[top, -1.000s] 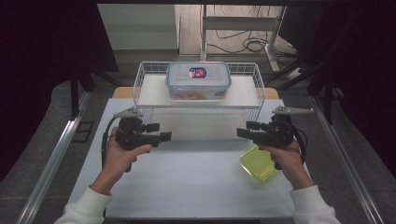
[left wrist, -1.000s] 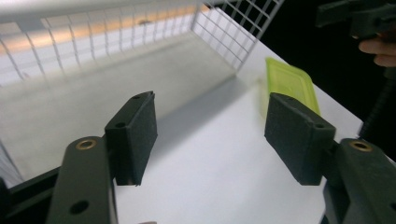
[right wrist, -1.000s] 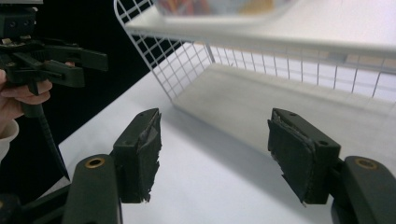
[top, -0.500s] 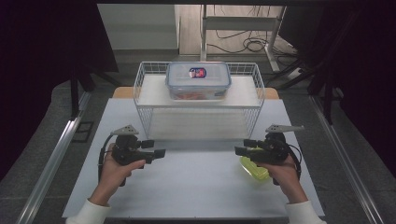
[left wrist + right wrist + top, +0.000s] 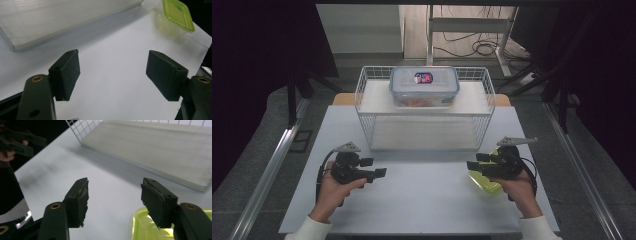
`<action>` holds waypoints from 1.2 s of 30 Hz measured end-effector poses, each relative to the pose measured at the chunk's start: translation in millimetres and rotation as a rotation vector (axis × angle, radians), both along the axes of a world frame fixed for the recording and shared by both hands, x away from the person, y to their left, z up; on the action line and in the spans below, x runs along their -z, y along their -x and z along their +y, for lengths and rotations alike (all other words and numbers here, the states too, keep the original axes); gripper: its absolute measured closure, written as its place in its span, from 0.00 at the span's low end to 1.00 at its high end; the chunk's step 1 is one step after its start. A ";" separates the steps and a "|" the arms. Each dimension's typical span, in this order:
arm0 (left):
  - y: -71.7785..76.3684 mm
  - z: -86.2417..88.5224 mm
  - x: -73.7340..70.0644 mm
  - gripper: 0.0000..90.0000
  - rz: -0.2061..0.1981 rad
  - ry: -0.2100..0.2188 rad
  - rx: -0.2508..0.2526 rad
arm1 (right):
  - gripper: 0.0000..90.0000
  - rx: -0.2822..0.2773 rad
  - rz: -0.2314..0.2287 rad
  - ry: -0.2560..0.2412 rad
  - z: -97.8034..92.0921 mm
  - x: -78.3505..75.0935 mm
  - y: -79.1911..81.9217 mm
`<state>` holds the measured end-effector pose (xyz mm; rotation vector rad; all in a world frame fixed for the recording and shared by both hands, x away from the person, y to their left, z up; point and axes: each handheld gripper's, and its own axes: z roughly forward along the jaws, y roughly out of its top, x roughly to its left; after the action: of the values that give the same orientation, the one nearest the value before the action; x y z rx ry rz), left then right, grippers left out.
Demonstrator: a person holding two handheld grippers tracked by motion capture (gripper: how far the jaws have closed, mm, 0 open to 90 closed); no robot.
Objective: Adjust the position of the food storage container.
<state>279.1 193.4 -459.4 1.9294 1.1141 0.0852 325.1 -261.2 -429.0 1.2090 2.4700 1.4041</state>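
Observation:
My left gripper (image 5: 374,167) hovers open over the white table at the front left, nothing between its jaws (image 5: 112,57). My right gripper (image 5: 476,161) stands open at the front right, just above the near-left edge of a small yellow-green lidded container (image 5: 486,181). That container shows under the right jaw in the right gripper view (image 5: 147,227) and far off at the top right in the left gripper view (image 5: 176,15). A clear lidded box (image 5: 424,86) with red contents sits on the top shelf of a white wire rack (image 5: 362,95).
The wire rack stands mid-table at the back, with a pale board (image 5: 160,147) as its lower shelf, also seen in the left gripper view (image 5: 62,17). Bare white tabletop (image 5: 427,190) lies between the two grippers. The other hand's gripper (image 5: 22,142) appears at the upper left.
Both hands have drawn back toward the table's near edge, away from the rack. The right gripper has come to sit over the green container. Both stay open.

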 end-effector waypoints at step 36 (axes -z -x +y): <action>1.0 11.6 10.4 0.27 0.043 -0.027 -0.018 | 0.99 0.362 0.019 0.318 -116.7 38.3 -33.1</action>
<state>278.0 205.0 -469.8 1.9530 1.1646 0.0692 358.1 -377.9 -467.3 1.4943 2.2207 0.8768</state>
